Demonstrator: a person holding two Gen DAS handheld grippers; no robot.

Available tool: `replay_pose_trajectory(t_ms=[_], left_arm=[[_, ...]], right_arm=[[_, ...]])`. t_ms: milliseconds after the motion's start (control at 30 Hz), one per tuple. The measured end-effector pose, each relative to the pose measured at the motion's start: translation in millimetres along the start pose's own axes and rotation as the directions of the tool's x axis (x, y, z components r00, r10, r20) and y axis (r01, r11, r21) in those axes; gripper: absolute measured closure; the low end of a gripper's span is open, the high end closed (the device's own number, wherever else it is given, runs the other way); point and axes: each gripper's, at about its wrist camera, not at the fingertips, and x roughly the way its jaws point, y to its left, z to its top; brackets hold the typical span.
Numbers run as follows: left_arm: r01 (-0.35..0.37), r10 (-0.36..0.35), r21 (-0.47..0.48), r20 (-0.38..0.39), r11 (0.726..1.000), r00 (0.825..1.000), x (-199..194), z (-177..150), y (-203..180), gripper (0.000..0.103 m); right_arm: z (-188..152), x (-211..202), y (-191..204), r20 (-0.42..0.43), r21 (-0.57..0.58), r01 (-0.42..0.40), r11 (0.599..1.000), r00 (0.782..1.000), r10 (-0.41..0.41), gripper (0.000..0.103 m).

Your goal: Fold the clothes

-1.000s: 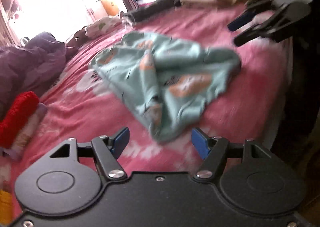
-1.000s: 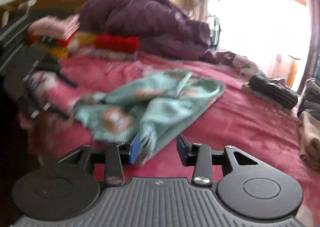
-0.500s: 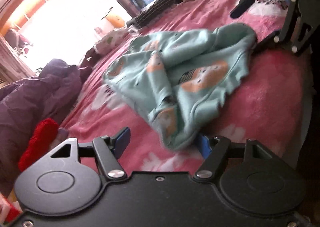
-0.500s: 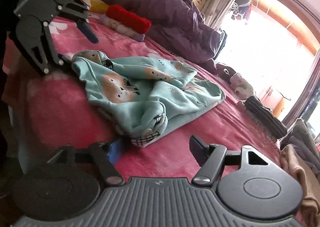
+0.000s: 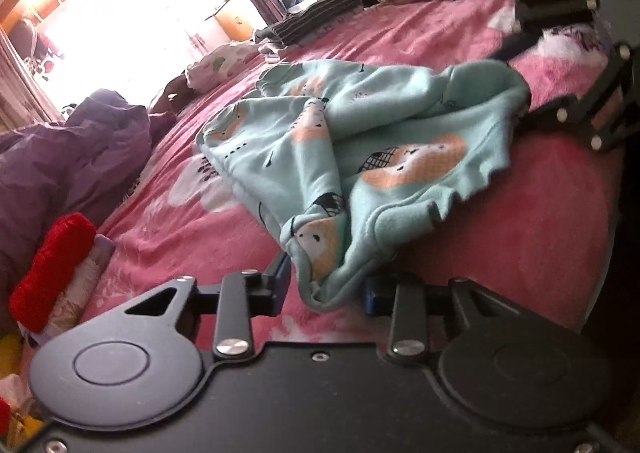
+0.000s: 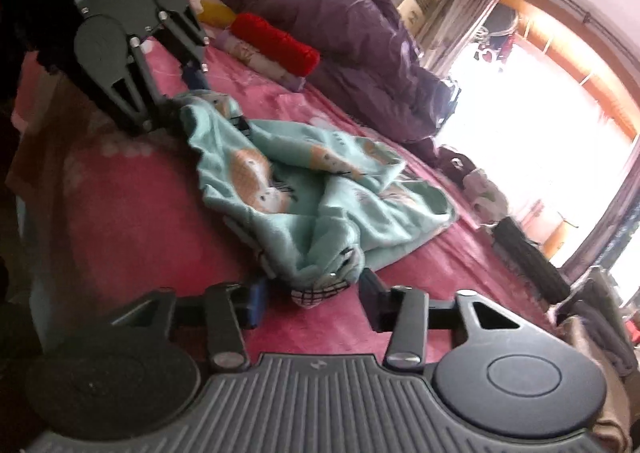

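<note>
Garment: the mint-green printed garment [image 5: 360, 133] lies crumpled on the pink bedspread [image 5: 540, 233], bunched and twisted, not flat and not in any tidy fold.

Where it lies from me: it stretches between my two grippers — one bunched end reaches into each pair of fingers, so its long axis runs roughly from my left gripper [image 5: 326, 289] to my right gripper [image 6: 312, 293].

Left fingers: spread apart, with a hanging corner of the cloth sitting in the gap between them. The cloth looks loose there; I judge nothing is pinched.

Right fingers: parted as well, the cuff-like end with a black grid print lying just in front of the gap and partly within it, not clamped.

Which hand is nearer: neither clearly — each has its own end of the garment at its fingertips. In the right wrist view my left gripper stands at the far end of the cloth, touching or just beside it.

What the next move turns on: both ends lie straight ahead of the fingers, so closing would take little reach. Whether I am about to pick the ends up or have just let them go, this scene fits both.

Around: a purple duvet [image 6: 340, 33], a red rolled item [image 6: 276, 43] and stacked clothes sit well apart from the garment.
</note>
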Motion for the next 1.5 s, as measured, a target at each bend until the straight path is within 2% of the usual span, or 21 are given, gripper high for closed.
replay_pose_trajectory(t_ms=[100, 200, 300, 367, 533, 600, 700, 833, 1000, 1067, 1100, 1200, 1233, 1300, 1367, 1400, 1500], left_arm=[[0.025, -0.024, -0.020, 0.007, 0.999, 1.000, -3, 3, 0, 0.084], [0.070, -0.068, -0.052, 0.036, 0.996, 0.997, -17, 6, 5, 0.085], [0.102, -0.101, -0.024, 0.059, 0.994, 0.993, -39, 12, 6, 0.086], [0.136, -0.129, -0.056, 0.104, 0.989, 0.986, -54, 16, 12, 0.086], [0.217, -0.165, -0.178, 0.265, 0.960, 0.950, -80, 27, 46, 0.086], [0.255, -0.164, -0.247, 0.337, 0.935, 0.927, -79, 32, 63, 0.086], [0.294, -0.150, -0.328, 0.401, 0.898, 0.904, -61, 40, 87, 0.086], [0.344, -0.146, -0.401, 0.448, 0.849, 0.882, -32, 49, 114, 0.086], [0.414, -0.137, -0.528, 0.485, 0.742, 0.864, 12, 54, 145, 0.086], [0.416, -0.131, -0.576, 0.470, 0.704, 0.873, 33, 51, 153, 0.085], [0.405, -0.131, -0.602, 0.447, 0.688, 0.885, 43, 50, 155, 0.084], [0.363, -0.136, -0.675, 0.366, 0.642, 0.921, 72, 47, 159, 0.082], [0.357, -0.149, -0.688, 0.344, 0.632, 0.927, 80, 47, 160, 0.082], [0.364, -0.177, -0.699, 0.328, 0.615, 0.928, 88, 45, 162, 0.082], [0.394, -0.204, -0.707, 0.342, 0.587, 0.918, 85, 42, 164, 0.081], [0.407, -0.215, -0.713, 0.348, 0.572, 0.912, 81, 39, 166, 0.080], [0.431, -0.216, -0.723, 0.377, 0.540, 0.901, 76, 31, 171, 0.080]], right_arm=[[5, -3, -11, 0.014, 0.070, -0.040, 0.997, 0.999, 0.040, 0.073], [9, -14, -15, 0.029, 0.088, -0.063, 0.994, 0.998, 0.060, 0.075], [12, -33, -19, 0.062, 0.101, -0.073, 0.992, 0.996, 0.067, 0.075], [17, -47, -25, 0.101, 0.122, -0.079, 0.989, 0.993, 0.067, 0.075], [33, -77, -55, 0.210, 0.228, -0.067, 0.971, 0.977, 0.018, 0.075], [40, -78, -71, 0.243, 0.267, -0.062, 0.962, 0.970, -0.005, 0.075], [45, -65, -96, 0.264, 0.345, -0.080, 0.935, 0.964, -0.014, 0.074], [43, -37, -131, 0.277, 0.468, -0.111, 0.877, 0.961, -0.026, 0.075], [31, 13, -182, 0.283, 0.632, -0.191, 0.751, 0.959, 0.005, 0.075], [23, 39, -198, 0.267, 0.688, -0.218, 0.693, 0.963, 0.038, 0.074], [16, 55, -205, 0.249, 0.714, -0.218, 0.666, 0.967, 0.049, 0.072], [-6, 94, -217, 0.199, 0.775, -0.216, 0.594, 0.975, 0.095, 0.059], [-14, 103, -219, 0.189, 0.794, -0.216, 0.568, 0.976, 0.108, 0.056], [-27, 105, -221, 0.215, 0.831, -0.246, 0.499, 0.969, 0.120, 0.055], [-37, 101, -222, 0.265, 0.858, -0.297, 0.420, 0.955, 0.134, 0.053], [-38, 100, -221, 0.279, 0.861, -0.313, 0.401, 0.950, 0.142, 0.052], [-29, 103, -223, 0.300, 0.841, -0.332, 0.428, 0.943, 0.144, 0.052]])
